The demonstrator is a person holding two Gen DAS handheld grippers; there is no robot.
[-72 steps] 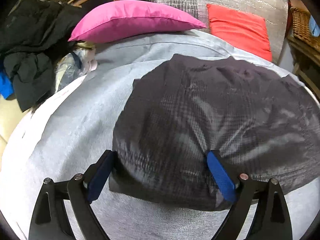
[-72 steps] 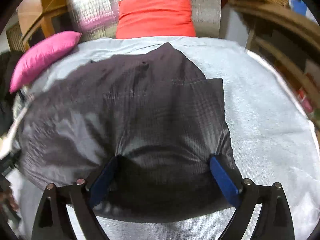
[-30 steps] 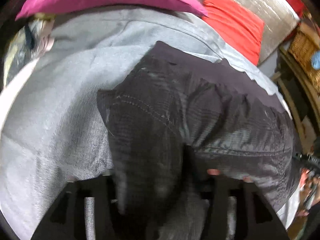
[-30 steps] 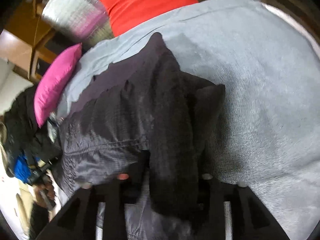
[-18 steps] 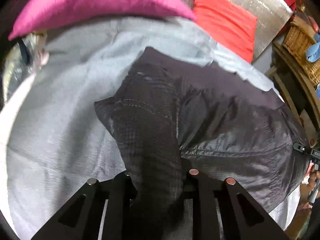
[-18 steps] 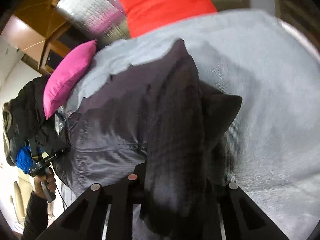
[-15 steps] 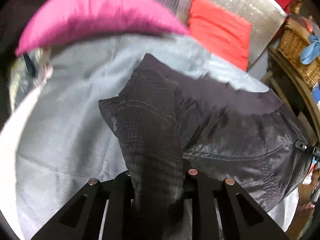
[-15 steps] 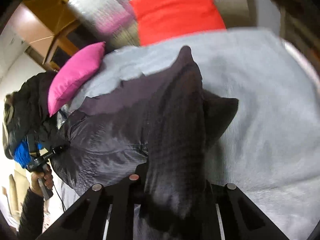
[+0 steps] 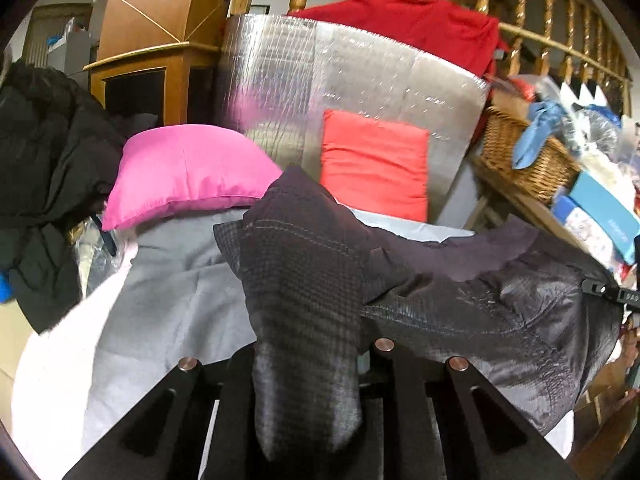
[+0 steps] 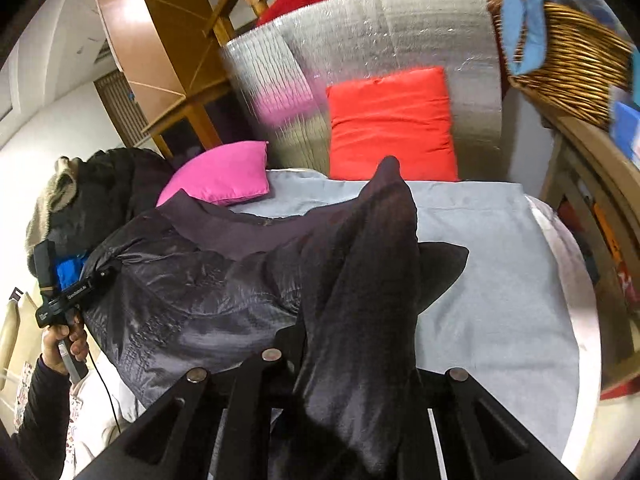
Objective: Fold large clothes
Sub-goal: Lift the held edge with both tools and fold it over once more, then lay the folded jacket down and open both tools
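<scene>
Gripping the near hem of the dark jacket, the left tongs are closed tight on a bunched fold of the checked fabric, which rises up out of the jaws toward the lens. The right tongs are clamped the same way on the jacket's other near corner, a peak of cloth standing above them. Between the two grips the shiny body of the garment sags, its far edge and collar lying on the grey-covered bed.

Judged from this, the step in hand is the lift of the near edge, the start of a fold that carries the hem away from the person toward the collar. The next move calls for both hands to travel forward together, level with each other, so the hem lands square on the far half, and only then for the jaws to open.

Beyond the jacket sit a pink pillow and a red cushion against a silver-wrapped backrest; a wicker basket stands to the right.
</scene>
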